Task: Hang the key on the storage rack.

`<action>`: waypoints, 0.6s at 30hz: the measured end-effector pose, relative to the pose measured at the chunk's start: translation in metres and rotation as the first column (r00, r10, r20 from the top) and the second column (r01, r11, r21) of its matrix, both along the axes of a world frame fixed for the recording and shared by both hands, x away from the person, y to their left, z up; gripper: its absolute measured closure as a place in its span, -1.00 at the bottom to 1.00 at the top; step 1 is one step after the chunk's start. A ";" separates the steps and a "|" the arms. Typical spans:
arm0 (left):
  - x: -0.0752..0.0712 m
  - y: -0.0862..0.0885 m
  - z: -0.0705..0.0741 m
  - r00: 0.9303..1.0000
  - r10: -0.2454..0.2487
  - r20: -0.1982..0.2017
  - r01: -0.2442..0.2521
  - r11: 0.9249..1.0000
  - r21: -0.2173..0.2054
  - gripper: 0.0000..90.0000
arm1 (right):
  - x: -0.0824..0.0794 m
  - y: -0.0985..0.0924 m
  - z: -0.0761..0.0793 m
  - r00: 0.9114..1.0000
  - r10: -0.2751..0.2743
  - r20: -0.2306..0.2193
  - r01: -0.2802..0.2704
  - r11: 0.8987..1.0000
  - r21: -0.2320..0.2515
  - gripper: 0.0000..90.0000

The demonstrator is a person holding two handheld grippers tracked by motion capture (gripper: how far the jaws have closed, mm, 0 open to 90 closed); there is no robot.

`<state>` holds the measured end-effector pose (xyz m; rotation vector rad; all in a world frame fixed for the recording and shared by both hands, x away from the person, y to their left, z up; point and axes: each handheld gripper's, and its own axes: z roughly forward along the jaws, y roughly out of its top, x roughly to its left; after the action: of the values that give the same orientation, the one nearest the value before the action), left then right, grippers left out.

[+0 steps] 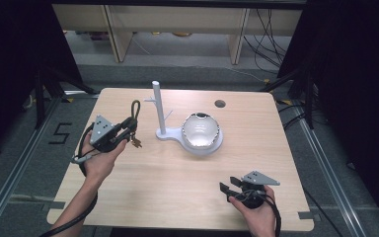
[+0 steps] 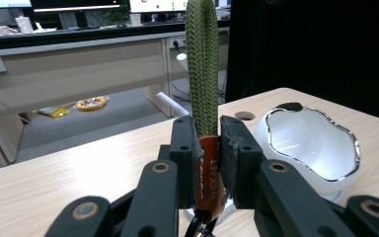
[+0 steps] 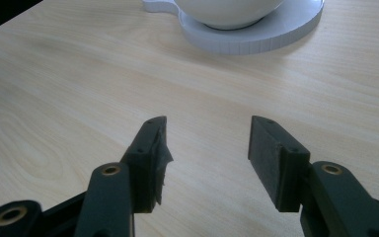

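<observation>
Your left gripper point(image 1: 128, 124) clamps an olive strap point(image 2: 202, 69) with an orange tag, near the white stand point(image 1: 159, 109). Your right gripper point(image 3: 207, 148), jaws apart, seemingly hovers above bare table point(image 3: 69, 89).

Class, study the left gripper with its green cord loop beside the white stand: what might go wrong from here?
1. The left gripper pinches only the orange tag of the green braided cord keyring; it might slip out.
2. The thin white plastic peg stand could tip if the loop snags it.
3. The glossy white bowl sits close and might get knocked.
</observation>
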<state>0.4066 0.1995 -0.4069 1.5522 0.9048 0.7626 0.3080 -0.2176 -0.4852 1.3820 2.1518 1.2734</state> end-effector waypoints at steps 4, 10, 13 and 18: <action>0.003 0.001 -0.001 1.000 0.020 -0.002 -0.020 1.000 0.005 0.70 | -0.001 -0.001 0.002 1.000 -0.006 -0.003 0.006 1.000 -0.008 0.11; 0.007 0.001 -0.002 0.999 0.046 0.004 -0.046 0.999 0.004 0.70 | 0.001 -0.001 0.000 1.000 0.006 0.026 -0.005 1.000 -0.009 0.11; 0.009 0.001 -0.003 0.998 0.065 0.007 -0.065 0.998 0.013 0.70 | -0.001 0.002 0.000 1.000 -0.004 -0.011 0.005 0.999 0.032 0.11; 0.012 0.001 -0.005 0.995 0.097 0.008 -0.097 0.995 0.030 0.70 | 0.000 -0.002 0.001 1.000 0.005 0.030 -0.005 1.000 -0.014 0.11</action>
<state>0.4182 0.2007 -0.4118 1.5398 0.9732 0.8533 0.3083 -0.2192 -0.4845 1.3448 2.1414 1.2706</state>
